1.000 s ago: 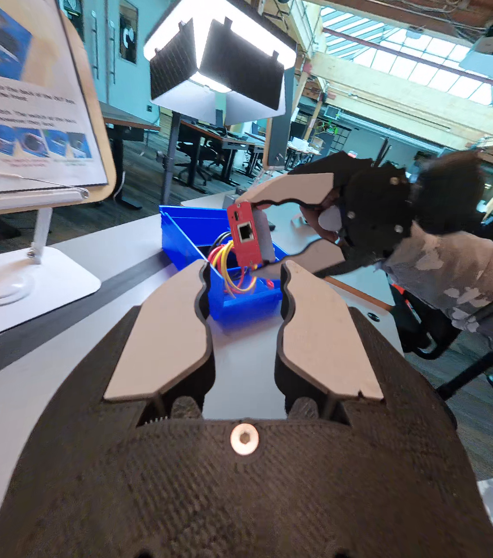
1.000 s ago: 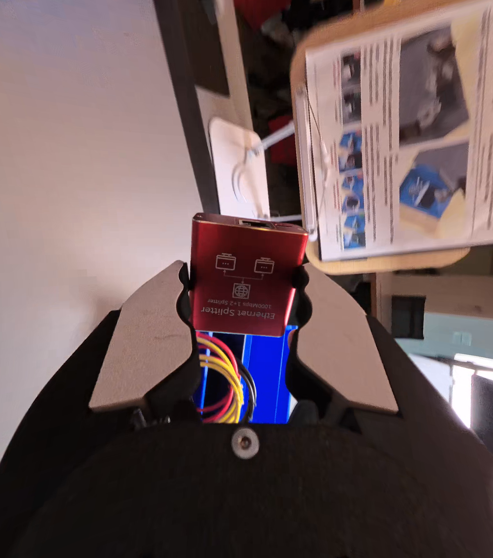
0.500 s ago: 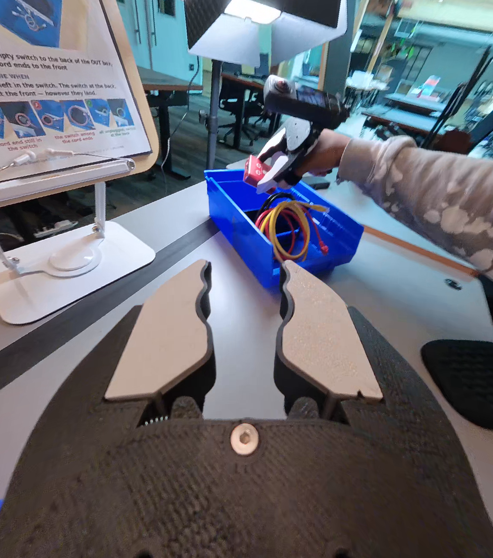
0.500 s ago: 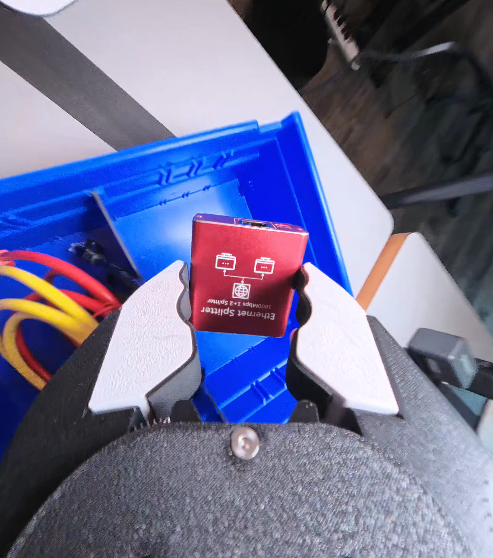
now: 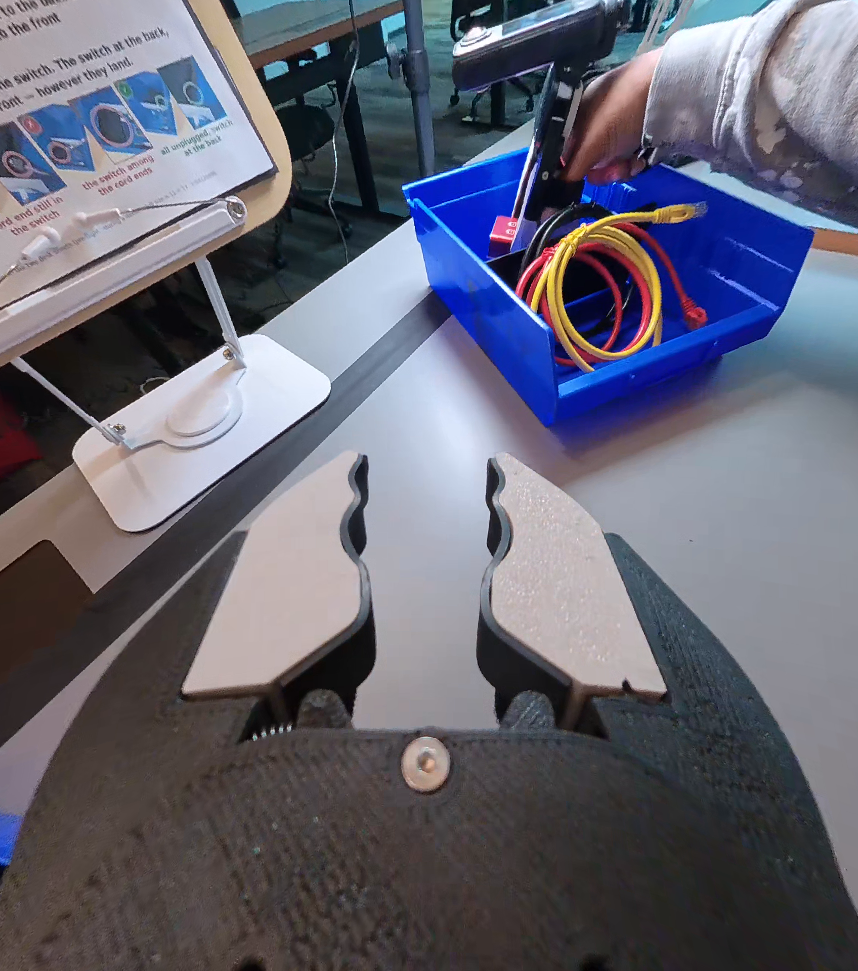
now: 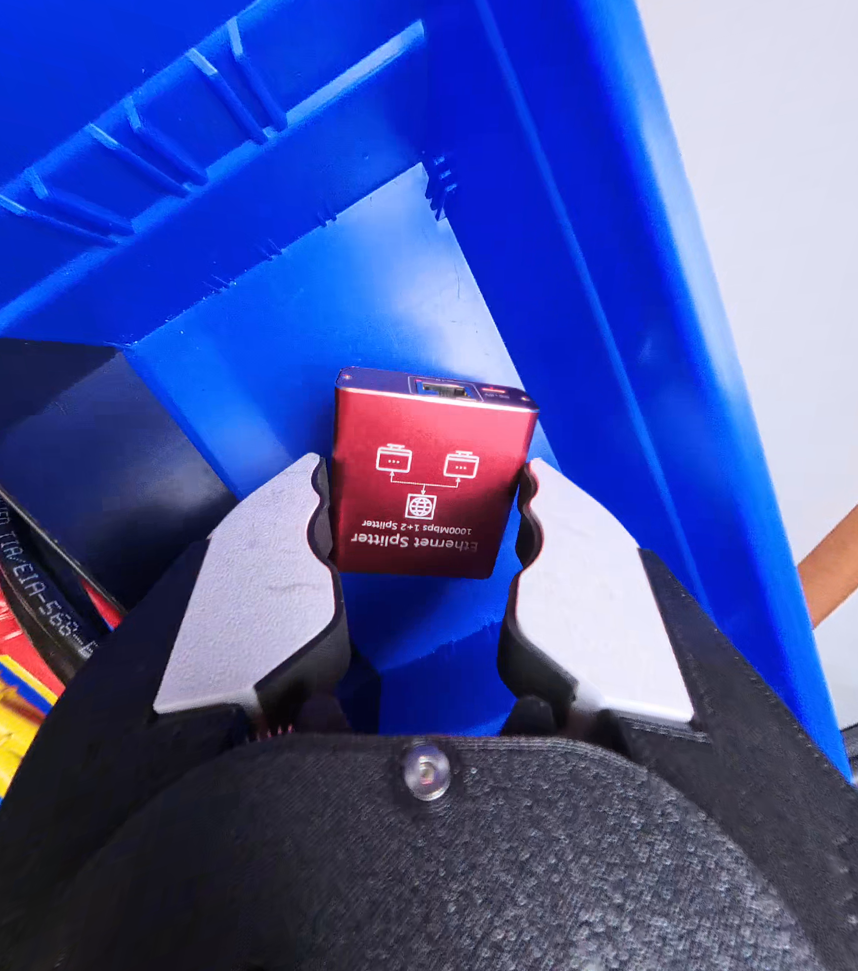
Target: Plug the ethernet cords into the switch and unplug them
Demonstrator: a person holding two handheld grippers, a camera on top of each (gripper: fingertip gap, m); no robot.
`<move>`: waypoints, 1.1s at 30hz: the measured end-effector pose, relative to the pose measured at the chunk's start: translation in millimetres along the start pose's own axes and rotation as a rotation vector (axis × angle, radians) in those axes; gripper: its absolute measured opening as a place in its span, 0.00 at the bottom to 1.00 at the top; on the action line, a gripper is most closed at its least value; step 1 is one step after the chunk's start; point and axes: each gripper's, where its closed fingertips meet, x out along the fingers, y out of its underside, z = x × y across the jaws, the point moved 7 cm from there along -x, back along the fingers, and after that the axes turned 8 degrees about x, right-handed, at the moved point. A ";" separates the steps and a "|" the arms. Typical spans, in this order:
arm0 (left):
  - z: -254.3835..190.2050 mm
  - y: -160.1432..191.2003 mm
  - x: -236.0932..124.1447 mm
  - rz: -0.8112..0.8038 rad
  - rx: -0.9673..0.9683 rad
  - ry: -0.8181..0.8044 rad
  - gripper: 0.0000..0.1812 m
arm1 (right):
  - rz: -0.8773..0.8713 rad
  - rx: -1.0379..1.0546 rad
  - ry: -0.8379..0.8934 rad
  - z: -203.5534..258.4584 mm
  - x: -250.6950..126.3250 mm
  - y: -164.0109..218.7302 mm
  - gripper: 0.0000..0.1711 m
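The right gripper [image 6: 419,517] is clamped on the red ethernet switch [image 6: 429,473], one finger on each long edge, and holds it low inside the rear compartment of the blue bin [image 6: 600,262], centre of the right wrist view. Whether the switch touches the bin floor cannot be told. In the left wrist view the same switch [image 5: 503,236] shows at upper centre, behind the bin's divider. The coiled yellow cord [image 5: 600,294], red cord [image 5: 671,294] and black cord [image 5: 548,236] lie in the front compartment, all unplugged. The left gripper [image 5: 424,530] is spread and empty above the grey desk [image 5: 732,525], lower centre.

Hazards, as judged:
- Grip covers only the lower half of the switch; contact with the bin wall could pivot it between the fingers.
- Release from a tilted pose could drop it port-down.
- The right gripper body sits just beside the cords; withdrawal could snag a loop and drag the coil.
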 end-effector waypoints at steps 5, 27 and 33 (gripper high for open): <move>0.3 3.8 3.3 0.005 0.015 -0.019 0.22 | -0.062 0.004 0.072 -5.5 -17.0 -8.4 0.42; 41.9 -4.5 -65.6 -0.078 -0.020 -0.037 0.23 | -0.162 -0.639 0.112 176.2 -100.3 132.4 0.31; 65.3 67.3 -99.5 0.295 0.090 -0.065 0.26 | -0.102 -0.694 0.148 199.1 -60.9 146.6 0.34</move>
